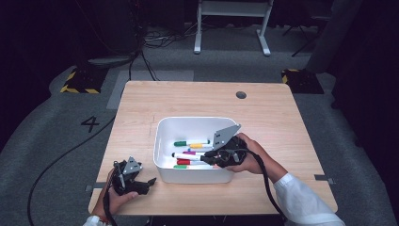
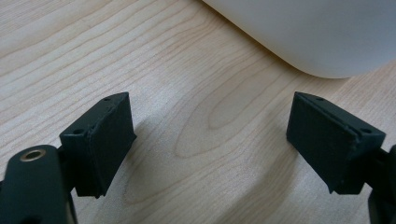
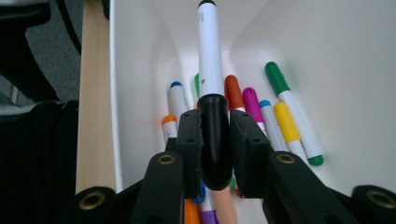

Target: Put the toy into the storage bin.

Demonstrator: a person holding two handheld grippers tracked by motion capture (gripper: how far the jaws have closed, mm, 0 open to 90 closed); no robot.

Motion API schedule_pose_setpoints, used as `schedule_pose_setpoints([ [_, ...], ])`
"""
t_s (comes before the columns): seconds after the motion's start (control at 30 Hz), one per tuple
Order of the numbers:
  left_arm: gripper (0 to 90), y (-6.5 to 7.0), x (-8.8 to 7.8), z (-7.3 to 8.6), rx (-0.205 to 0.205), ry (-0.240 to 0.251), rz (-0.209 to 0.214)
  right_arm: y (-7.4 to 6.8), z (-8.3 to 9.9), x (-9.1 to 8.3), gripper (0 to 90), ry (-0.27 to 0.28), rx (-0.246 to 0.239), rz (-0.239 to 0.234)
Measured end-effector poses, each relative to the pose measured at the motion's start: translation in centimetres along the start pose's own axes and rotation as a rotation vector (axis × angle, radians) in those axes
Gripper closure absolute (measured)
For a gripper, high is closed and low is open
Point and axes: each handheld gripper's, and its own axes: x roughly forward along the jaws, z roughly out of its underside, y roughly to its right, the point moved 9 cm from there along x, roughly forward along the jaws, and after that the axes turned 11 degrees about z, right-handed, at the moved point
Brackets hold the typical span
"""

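Note:
A white bin (image 1: 163, 136) sits mid-table with several coloured markers (image 1: 190, 144) lying in it. My right gripper (image 1: 210, 159) reaches into the bin from its right side. In the right gripper view, the right gripper (image 3: 215, 140) is shut on the black cap of a white marker (image 3: 208, 56), which points ahead above the loose markers (image 3: 285, 116) on the bin floor. My left gripper (image 1: 147, 182) rests low over the table just left of the bin. In the left gripper view, the left gripper (image 2: 215, 140) is open over bare wood, with a bin corner (image 2: 308, 37) ahead.
The wooden table (image 1: 263, 117) has free room behind and to the right of the bin. A small dark round hole (image 1: 241, 94) lies near its far edge. Cables and a white stand (image 1: 233, 23) are on the floor beyond.

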Motion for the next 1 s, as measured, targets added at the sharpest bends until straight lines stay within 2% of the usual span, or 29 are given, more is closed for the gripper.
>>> schedule_pose_setpoints([
  [0.13,15.1,0.0,0.0,0.0,0.0,0.0,0.0,-0.4,0.1,0.0,75.0,-0.015,-0.005,-0.02],
  [0.27,15.1,0.0,0.0,0.0,0.001,0.001,0.001,-0.5,0.1,0.0,75.0,-0.007,-0.008,-0.03],
  [0.43,15.1,0.0,0.0,0.0,0.0,0.0,0.0,-0.3,0.1,0.0,70.9,-0.003,0.003,-0.007],
  [0.5,15.1,0.0,0.0,0.0,0.0,-0.001,0.0,0.0,0.1,-0.1,66.2,0.004,0.017,0.01],
  [0.63,15.1,0.0,0.0,0.0,0.002,0.001,0.001,1.1,0.0,-0.6,57.1,0.034,0.035,0.066],
  [0.7,15.1,0.0,0.0,0.0,0.001,0.002,-0.002,1.8,0.0,-1.5,51.2,0.052,0.046,0.124],
  [0.77,15.1,0.0,0.0,0.0,0.0,0.001,0.001,2.6,-0.1,-3.2,45.4,0.097,0.074,0.185],
  [0.8,15.1,0.0,0.0,0.0,0.0,0.001,0.001,2.6,-0.1,-3.2,45.4,0.097,0.074,0.185],
  [0.83,15.1,0.0,0.0,0.0,0.0,0.001,-0.003,2.8,-0.1,-3.9,41.2,0.114,0.086,0.209],
  [0.9,15.1,0.0,0.0,0.0,0.002,0.002,-0.004,3.4,0.5,-5.5,37.8,0.141,0.094,0.265],
  [1.0,15.1,0.0,0.0,0.0,0.0,0.001,-0.003,4.0,1.6,-7.1,34.6,0.159,0.11,0.314],
])
